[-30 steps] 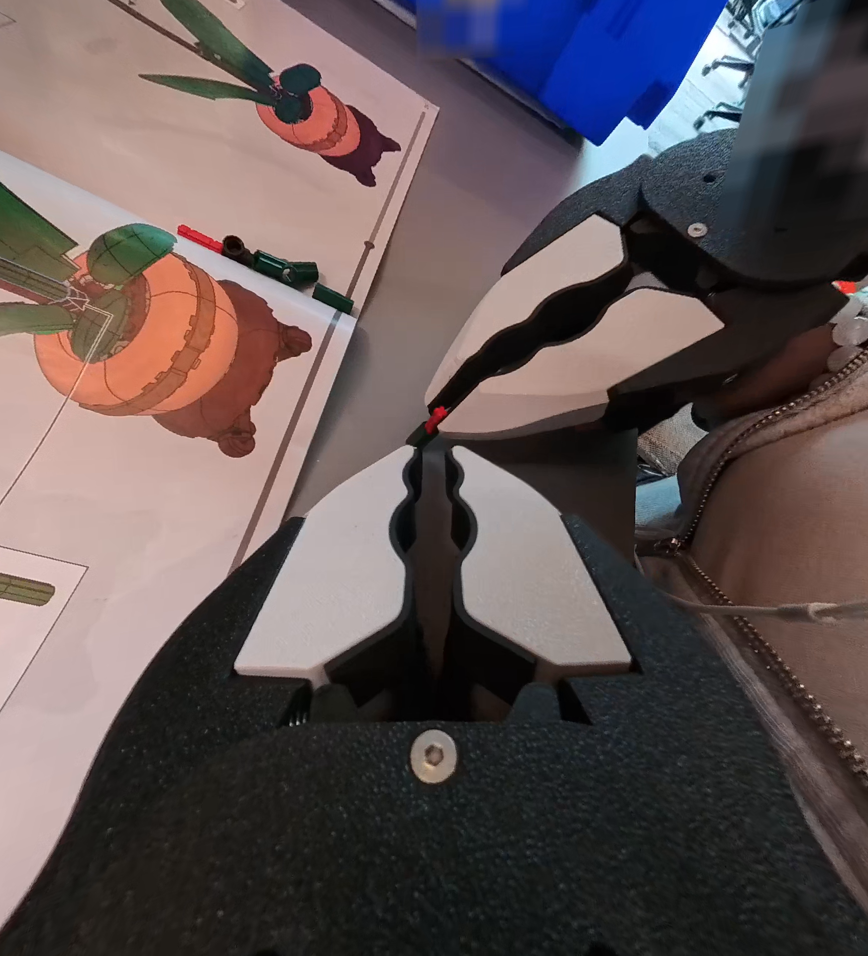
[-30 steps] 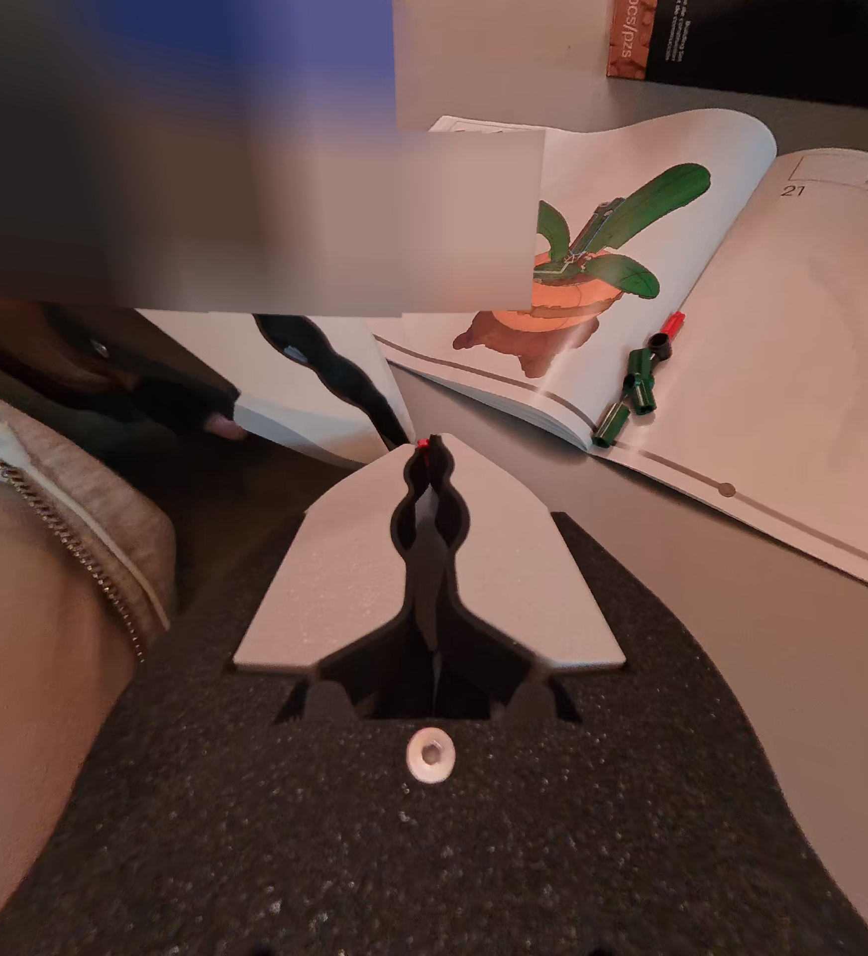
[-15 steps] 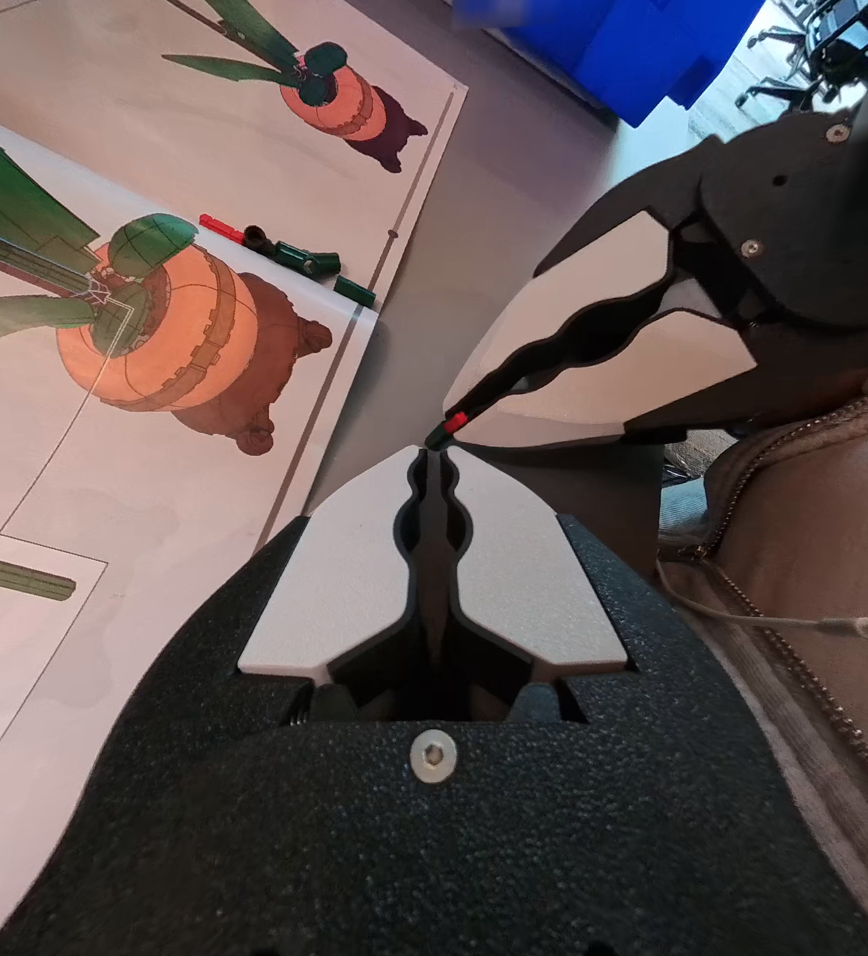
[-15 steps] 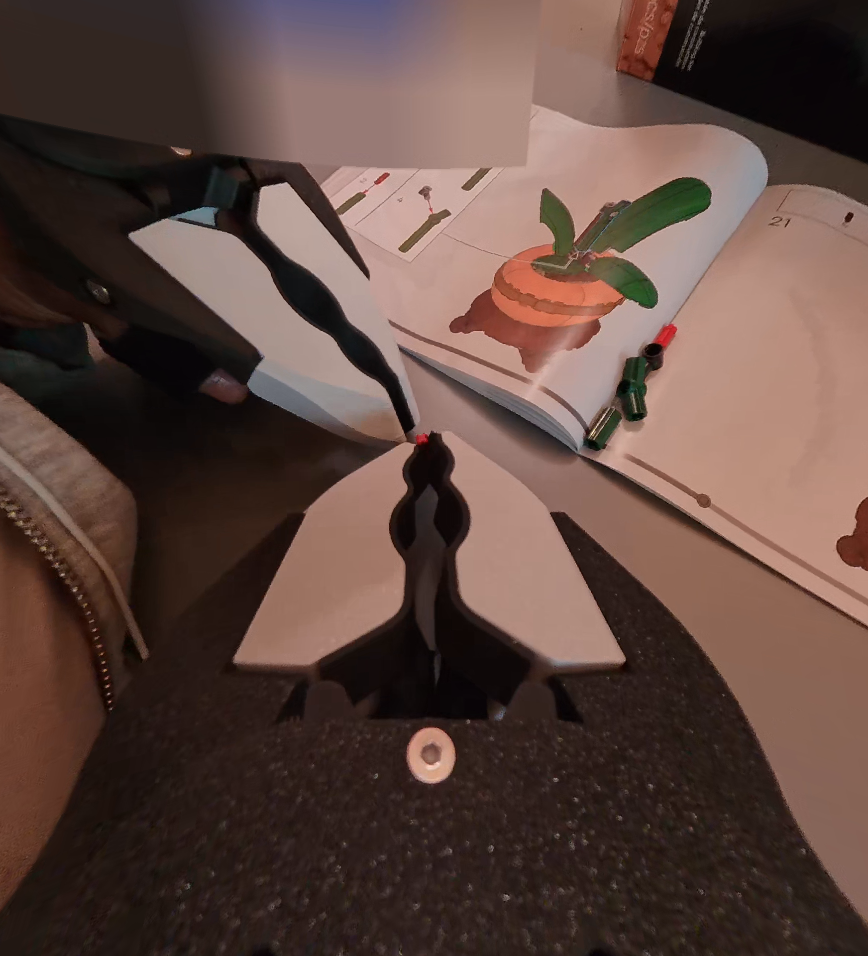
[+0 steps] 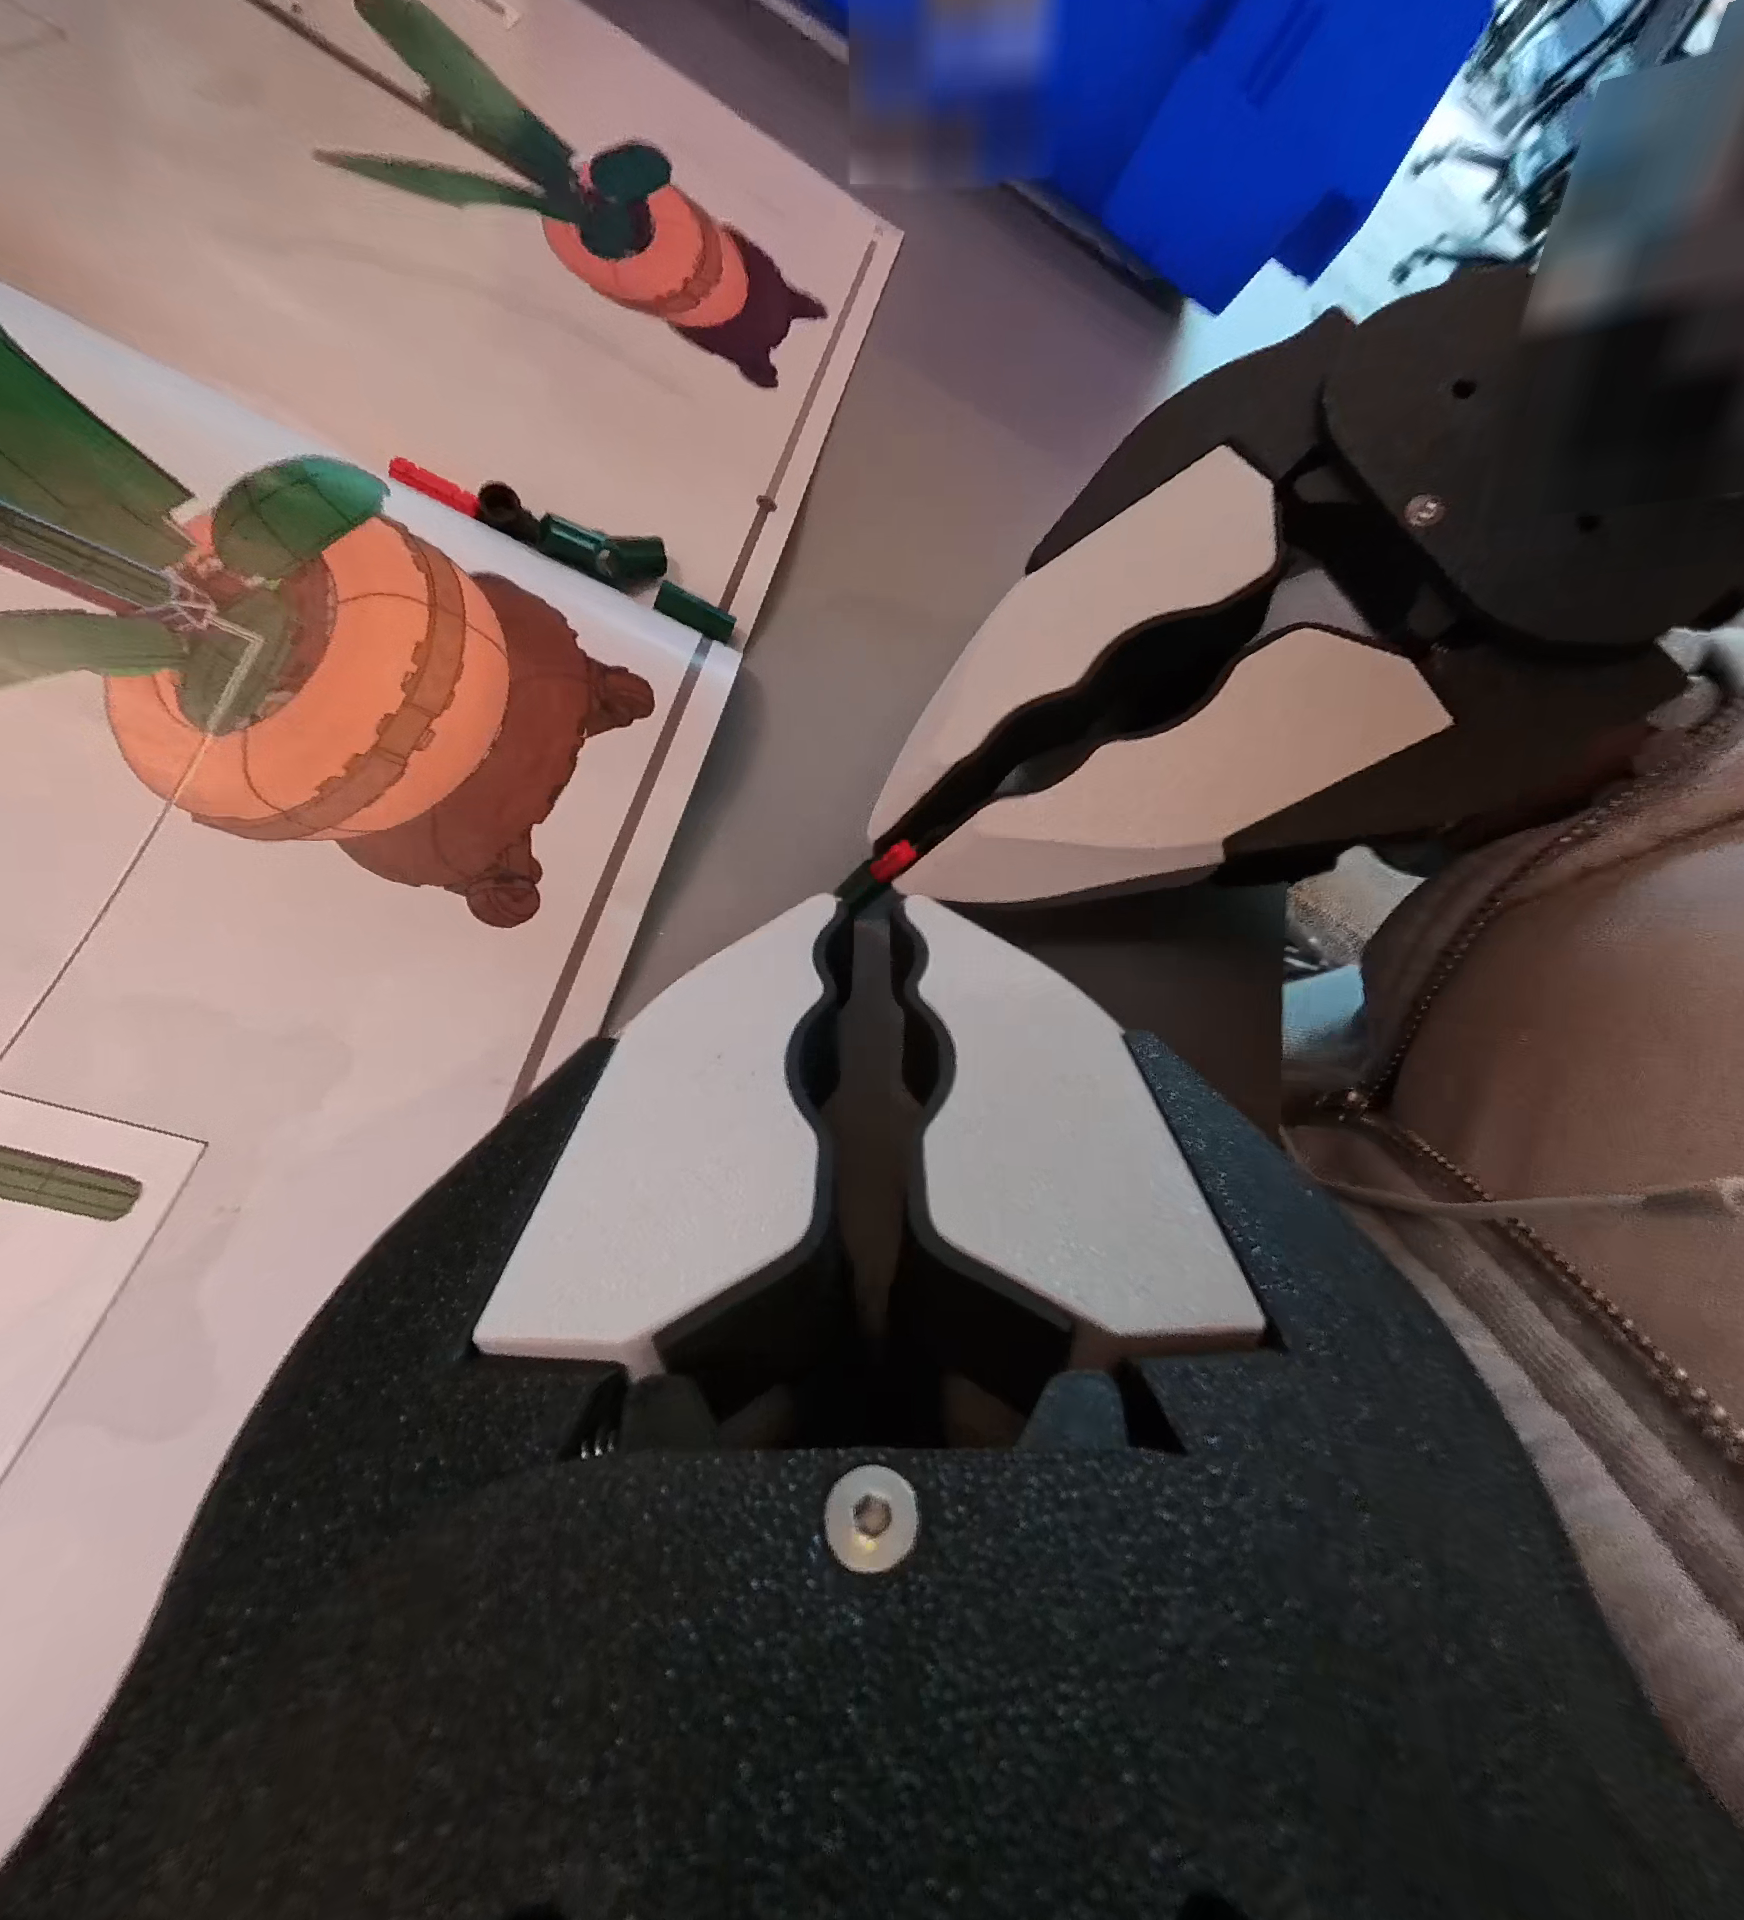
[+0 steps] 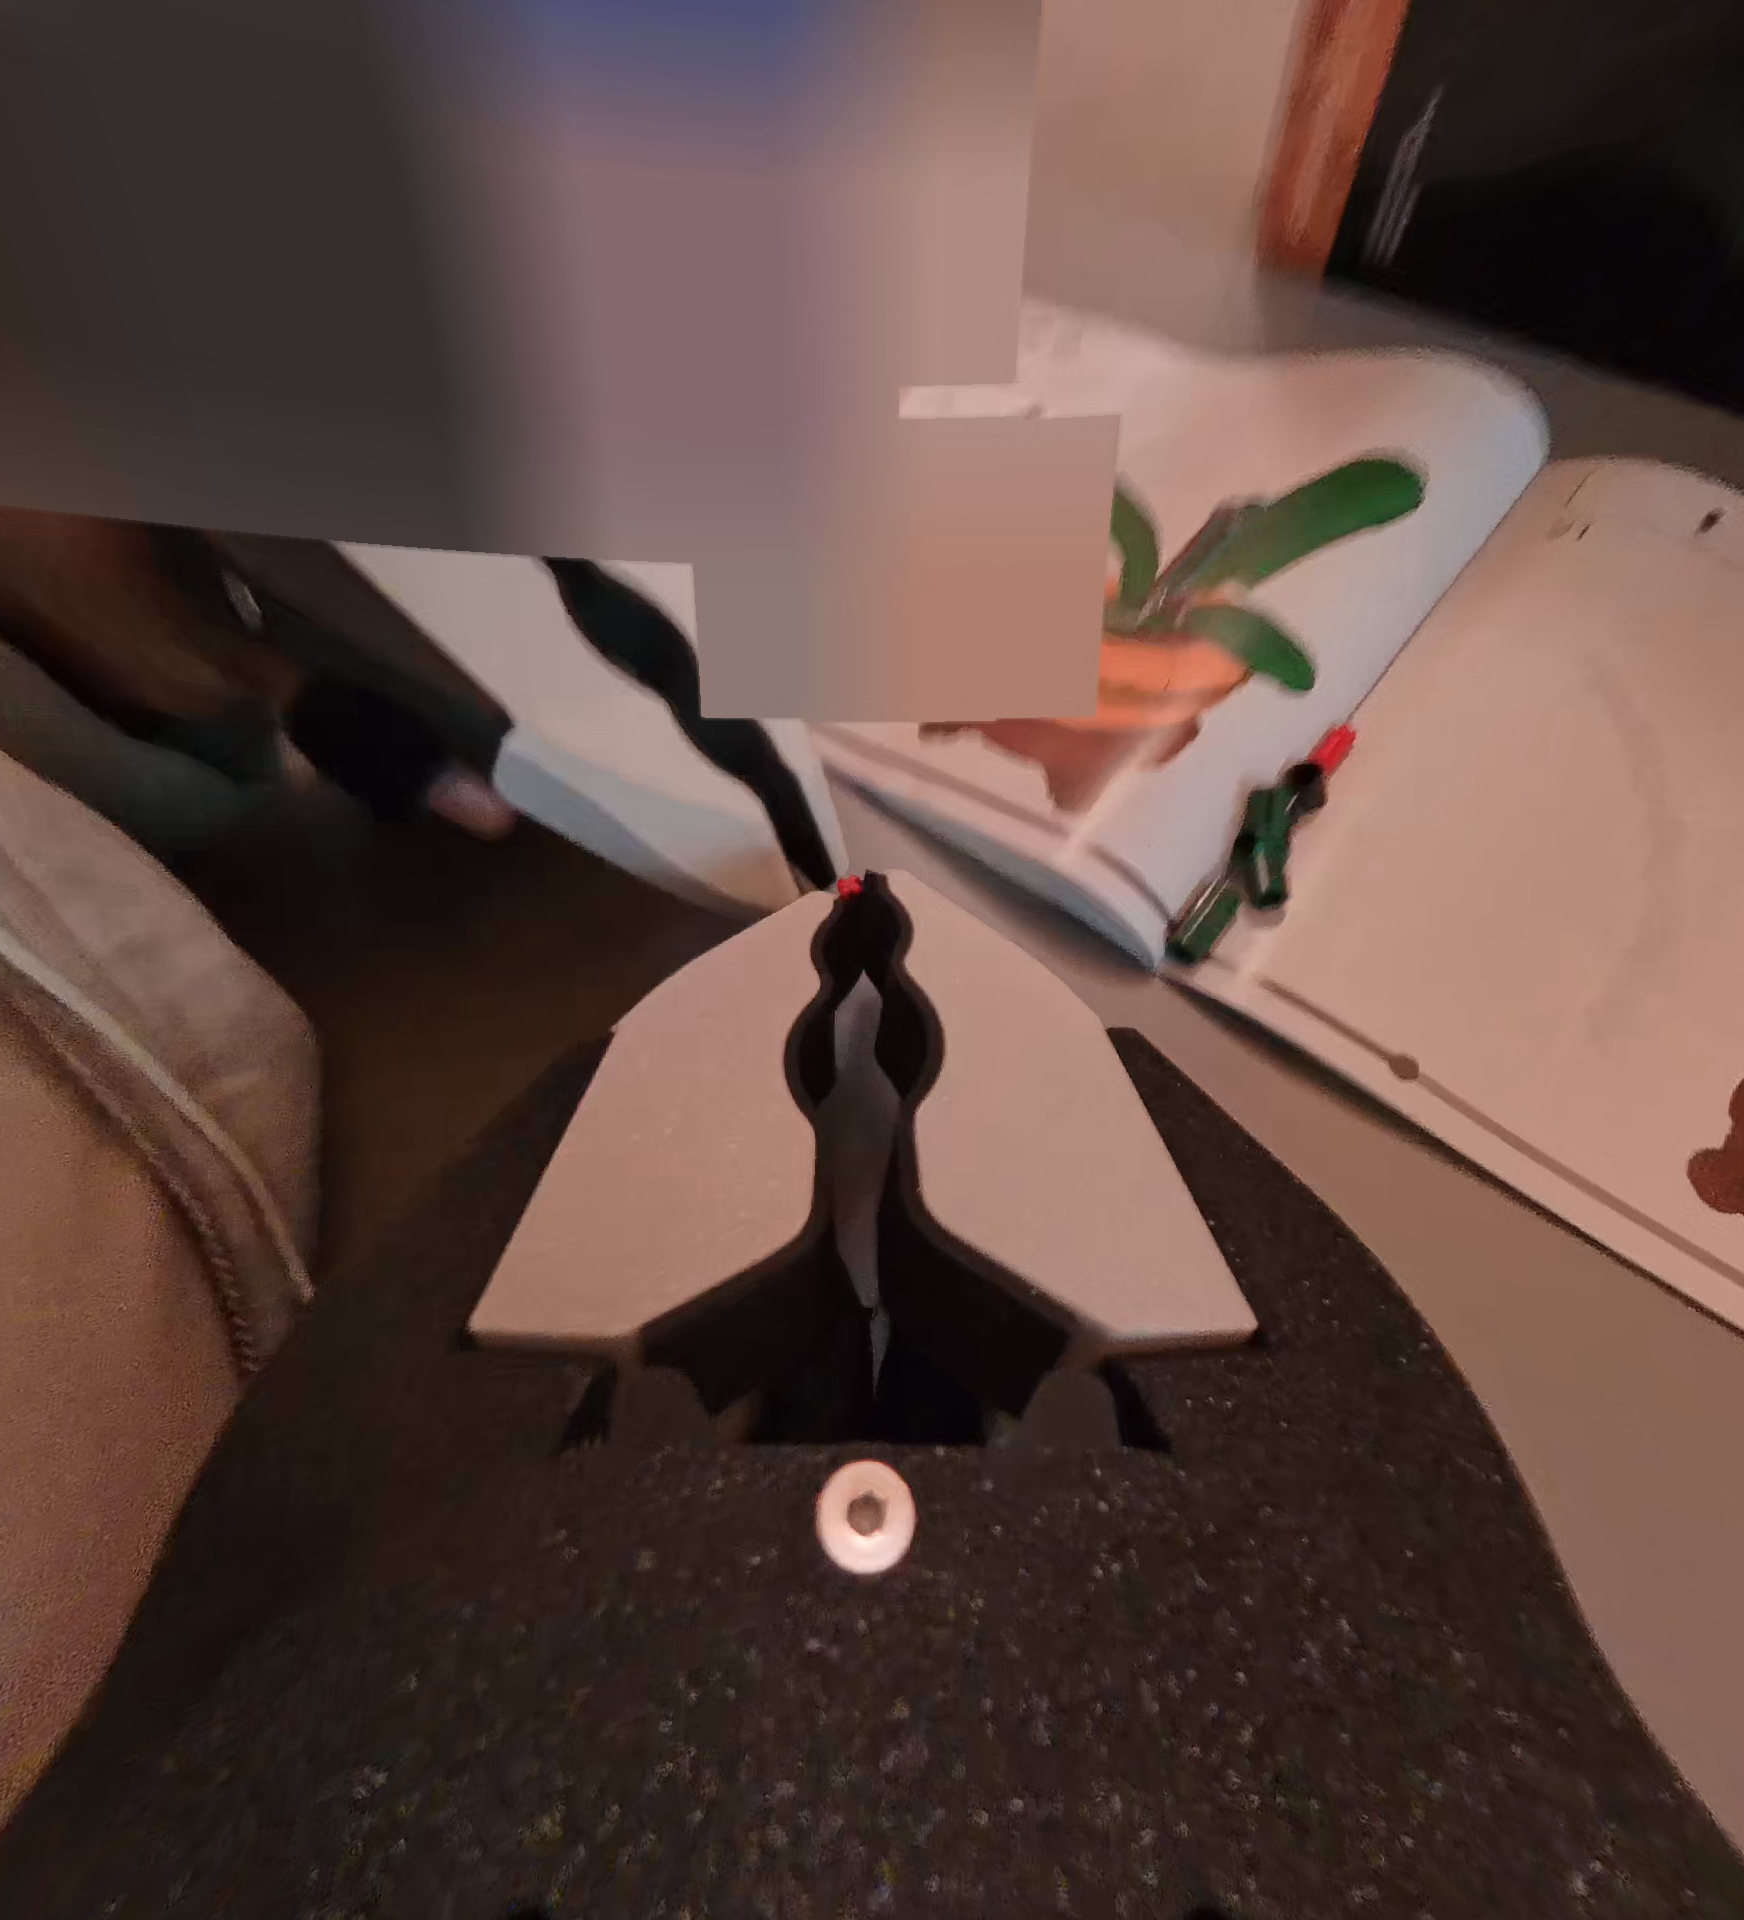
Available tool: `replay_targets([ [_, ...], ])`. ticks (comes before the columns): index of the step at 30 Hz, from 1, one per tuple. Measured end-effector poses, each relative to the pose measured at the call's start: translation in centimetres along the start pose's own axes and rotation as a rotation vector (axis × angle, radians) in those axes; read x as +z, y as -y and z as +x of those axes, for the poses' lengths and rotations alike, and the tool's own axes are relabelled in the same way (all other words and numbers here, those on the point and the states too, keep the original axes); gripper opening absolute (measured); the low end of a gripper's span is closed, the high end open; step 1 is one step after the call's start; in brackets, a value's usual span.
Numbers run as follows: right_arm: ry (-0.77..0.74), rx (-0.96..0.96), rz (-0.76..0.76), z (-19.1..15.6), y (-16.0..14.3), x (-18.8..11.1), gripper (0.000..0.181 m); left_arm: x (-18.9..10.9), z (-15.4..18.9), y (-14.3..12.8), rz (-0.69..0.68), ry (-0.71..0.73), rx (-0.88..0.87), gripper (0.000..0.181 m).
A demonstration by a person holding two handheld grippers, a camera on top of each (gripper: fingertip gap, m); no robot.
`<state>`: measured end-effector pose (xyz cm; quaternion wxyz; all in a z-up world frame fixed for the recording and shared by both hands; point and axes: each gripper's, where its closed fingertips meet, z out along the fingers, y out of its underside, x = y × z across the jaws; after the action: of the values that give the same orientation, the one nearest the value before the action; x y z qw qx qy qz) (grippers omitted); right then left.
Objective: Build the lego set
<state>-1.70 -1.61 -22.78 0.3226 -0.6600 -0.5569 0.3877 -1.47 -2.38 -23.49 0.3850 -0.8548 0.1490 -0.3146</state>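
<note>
Your left gripper (image 5: 866, 909) has its jaws narrowed on a small dark piece (image 5: 852, 886); tip to tip with it, your right gripper (image 5: 883, 857) has its jaws pinched on a red pin (image 5: 890, 861); beyond the jaws and to their left, loose green, black and red pieces (image 5: 577, 545) lie on the open instruction booklet (image 5: 224, 987) on the grey counter (image 5: 951, 436).

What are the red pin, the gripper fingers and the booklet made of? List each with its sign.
Red pin: likely hard plastic; even bright colour, moulded ridges.
Gripper fingers: pale grey, matte, probably plastic plates; flat, clean-cut wavy edges, no shine.
Booklet: printed paper, faintly glossy; pages curve at the fold and carry coloured drawings.
</note>
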Motion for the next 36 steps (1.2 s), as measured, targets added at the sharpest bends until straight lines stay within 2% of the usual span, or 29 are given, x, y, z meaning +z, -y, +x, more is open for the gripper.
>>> replay_targets([
  [3,0.175,0.256,0.174,0.4,3.2,-1.5,0.002,-1.2,0.6,2.1,0.160,-0.028,0.085,0.010],
  [5,0.275,0.337,0.226,0.4,4.2,-2.2,0.002,-2.0,1.1,3.5,0.271,-0.005,0.202,0.017],
  [9,0.430,0.383,0.251,-0.9,5.0,-2.7,0.002,-1.7,1.6,4.4,0.315,0.118,0.412,0.022],
  [13,0.487,0.374,0.276,-1.6,5.3,-3.0,0.002,-1.7,2.6,5.5,0.381,0.145,0.445,0.016],
  [15,0.495,0.363,0.282,-1.6,5.1,-3.2,0.002,-1.6,2.9,5.4,0.375,0.145,0.446,0.007],
  [18,0.512,0.320,0.244,-1.7,4.4,-3.6,0.003,-1.2,3.2,4.9,0.349,0.149,0.455,0.006],
  [19,0.518,0.297,0.223,-1.7,4.1,-3.8,0.007,-0.9,3.4,4.8,0.340,0.143,0.453,0.006],
  [20,0.515,0.270,0.211,-1.5,3.9,-4.0,0.020,-0.7,3.5,4.5,0.325,0.141,0.459,0.006],
  [24,0.445,0.073,0.128,-0.9,2.7,-4.3,0.013,0.2,3.4,3.3,0.243,0.166,0.498,0.006],
  [27,0.452,0.004,0.059,-1.2,1.8,-4.0,0.011,0.5,3.4,3.0,0.218,0.177,0.520,0.006],
  [34,0.475,-0.022,0.069,-1.3,1.4,-3.9,0.003,1.0,3.4,2.5,0.175,0.182,0.555,0.006],
  [36,0.526,0.059,0.112,-1.4,1.8,-4.3,0.002,1.0,3.5,2.4,0.166,0.165,0.552,0.009],
])
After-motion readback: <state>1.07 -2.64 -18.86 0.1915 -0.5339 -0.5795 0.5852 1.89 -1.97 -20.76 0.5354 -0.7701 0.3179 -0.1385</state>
